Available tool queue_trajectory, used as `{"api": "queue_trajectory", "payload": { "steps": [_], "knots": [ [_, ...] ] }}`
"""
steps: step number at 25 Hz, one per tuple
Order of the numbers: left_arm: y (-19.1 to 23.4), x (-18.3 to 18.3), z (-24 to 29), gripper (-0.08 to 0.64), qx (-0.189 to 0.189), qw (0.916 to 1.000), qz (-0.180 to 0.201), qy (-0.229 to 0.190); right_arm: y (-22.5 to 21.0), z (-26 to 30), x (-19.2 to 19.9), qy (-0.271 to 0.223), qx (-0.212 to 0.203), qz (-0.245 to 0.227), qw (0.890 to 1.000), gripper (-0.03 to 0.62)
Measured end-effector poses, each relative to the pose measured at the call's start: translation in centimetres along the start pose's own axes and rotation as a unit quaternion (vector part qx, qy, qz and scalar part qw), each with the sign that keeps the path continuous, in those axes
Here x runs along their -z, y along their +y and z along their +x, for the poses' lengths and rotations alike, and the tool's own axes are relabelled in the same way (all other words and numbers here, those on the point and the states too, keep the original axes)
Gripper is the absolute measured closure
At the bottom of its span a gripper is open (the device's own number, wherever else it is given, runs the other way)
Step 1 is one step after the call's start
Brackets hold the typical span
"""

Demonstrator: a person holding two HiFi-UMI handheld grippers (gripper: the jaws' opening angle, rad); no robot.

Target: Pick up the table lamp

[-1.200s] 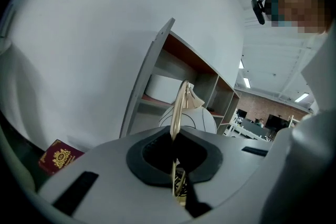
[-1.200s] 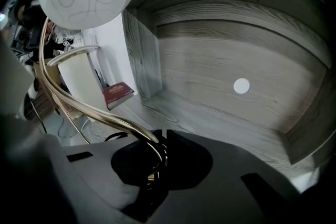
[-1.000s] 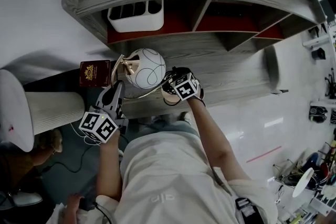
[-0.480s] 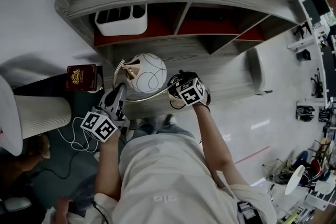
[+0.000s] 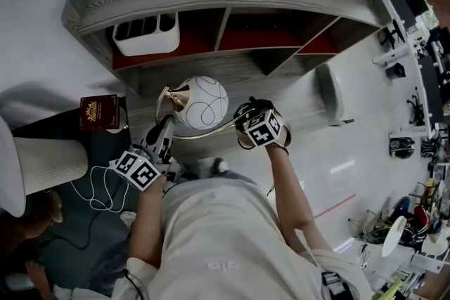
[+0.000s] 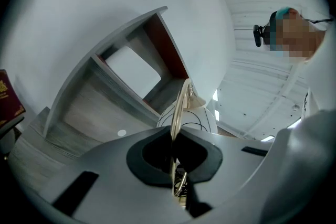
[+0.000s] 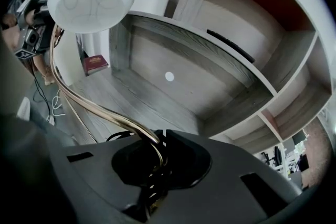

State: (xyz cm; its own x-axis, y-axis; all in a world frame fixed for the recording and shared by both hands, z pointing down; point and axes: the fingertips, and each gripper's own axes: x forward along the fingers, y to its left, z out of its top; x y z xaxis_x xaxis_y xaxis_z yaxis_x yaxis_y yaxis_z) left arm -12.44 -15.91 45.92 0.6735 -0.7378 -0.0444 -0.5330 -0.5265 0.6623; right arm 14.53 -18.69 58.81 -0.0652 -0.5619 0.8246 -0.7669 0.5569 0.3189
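Standing on white floor (image 5: pixel 351 172), grey desk (image 5: pixel 281 98)

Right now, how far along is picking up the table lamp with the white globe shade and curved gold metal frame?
Done: the left gripper and right gripper are both shut on the curved gold frame. In hand: the table lamp appears held clear of the grey wooden desk. Left: little; its base is hidden, so full clearance can't be confirmed.
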Motion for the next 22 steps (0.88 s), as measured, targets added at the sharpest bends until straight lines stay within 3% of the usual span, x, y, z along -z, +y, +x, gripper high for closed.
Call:
{"api": "queue_trajectory", "payload": {
  "steps": [16,22],
  "knots": [
    [-1.5,0.5,1.6,0.546,0.029,0.9994,-0.020,-0.006,-2.8,-2.8,1.1,0.010,0.036,-0.014,0.999,0.548],
    [-2.1,0.5,1.4,0.546,0.027,0.9995,-0.013,-0.003,-2.2,-2.7,1.5,0.005,0.028,-0.014,1.000,0.555]
  ]
}}
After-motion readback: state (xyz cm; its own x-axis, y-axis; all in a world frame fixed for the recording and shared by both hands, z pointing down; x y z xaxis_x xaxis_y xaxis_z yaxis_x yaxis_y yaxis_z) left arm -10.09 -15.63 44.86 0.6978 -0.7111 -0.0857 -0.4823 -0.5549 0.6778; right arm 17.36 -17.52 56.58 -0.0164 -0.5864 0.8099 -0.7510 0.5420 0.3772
